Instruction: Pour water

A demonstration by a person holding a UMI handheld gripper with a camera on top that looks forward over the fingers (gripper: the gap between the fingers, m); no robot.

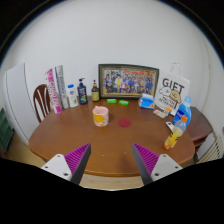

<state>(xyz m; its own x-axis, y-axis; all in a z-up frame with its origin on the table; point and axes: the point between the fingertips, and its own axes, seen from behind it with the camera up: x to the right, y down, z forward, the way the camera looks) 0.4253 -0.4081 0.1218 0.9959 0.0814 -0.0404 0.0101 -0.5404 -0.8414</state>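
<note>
Pouring not yet begun.
The tool (110,160) hangs released and empty, short of the cup (100,116) on the worktop (70,135); grasping and pouring remain.

A round wooden table (70,140) carries the clutter. Leaning against the white wall at its far edge stands a framed picture (128,80) of a group of figures. Left of it are a dark blue bottle (82,92), a white bottle (71,96) and a small dark bottle (95,91). A white box lettered "GIFT" (172,94) stands on the right. A wooden chair (41,100) stands behind the table on the left.
</note>
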